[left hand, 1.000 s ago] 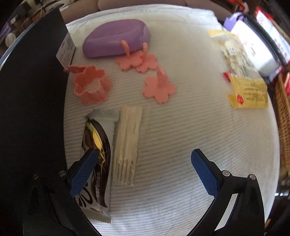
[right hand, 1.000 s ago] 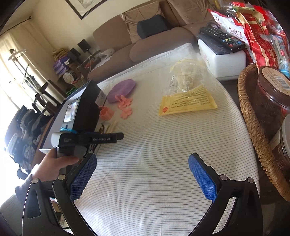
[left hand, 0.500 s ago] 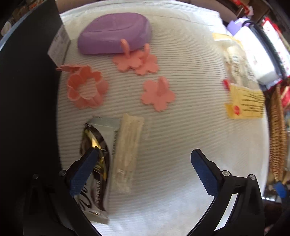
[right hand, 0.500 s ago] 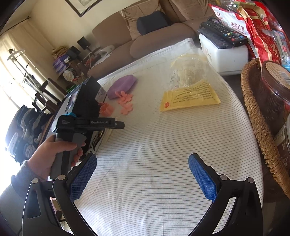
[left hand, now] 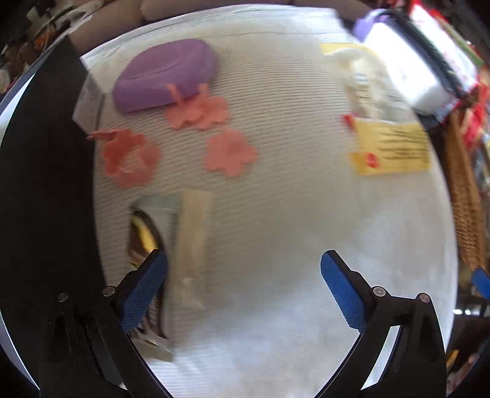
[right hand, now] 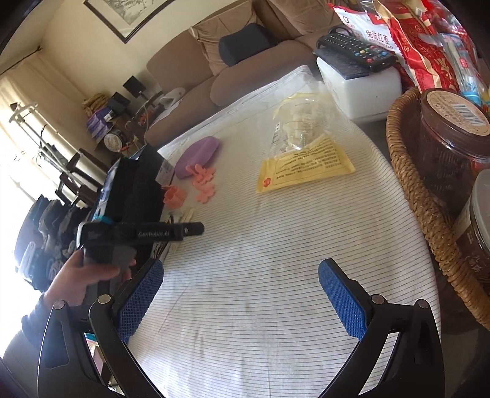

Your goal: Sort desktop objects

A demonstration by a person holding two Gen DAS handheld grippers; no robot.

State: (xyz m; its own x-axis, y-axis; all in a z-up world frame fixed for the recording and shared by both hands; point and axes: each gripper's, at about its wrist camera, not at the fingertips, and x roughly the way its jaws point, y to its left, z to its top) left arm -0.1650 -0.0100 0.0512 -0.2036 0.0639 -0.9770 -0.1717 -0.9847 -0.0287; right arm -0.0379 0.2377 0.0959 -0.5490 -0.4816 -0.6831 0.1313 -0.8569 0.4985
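With both the left gripper (left hand: 243, 275) and the right gripper (right hand: 240, 283) spread wide and empty, the left one should drop squarely over the pale packet (left hand: 191, 242) beside the dark snack wrapper (left hand: 144, 235) on the tabletop (left hand: 275, 214), taking one alone.

A home living room: a beige sofa (right hand: 245, 70) with cushions, framed picture (right hand: 128, 15), remote controls (right hand: 355, 50).

A big tan sofa (right hand: 245, 67) with 1 dark blue cushion (right hand: 245, 43) stands behind the table. A framed picture (right hand: 128, 15) hangs on the cream wall (right hand: 76, 52). Bright sunlight comes in on the left through a pale curtain (right hand: 12, 101).
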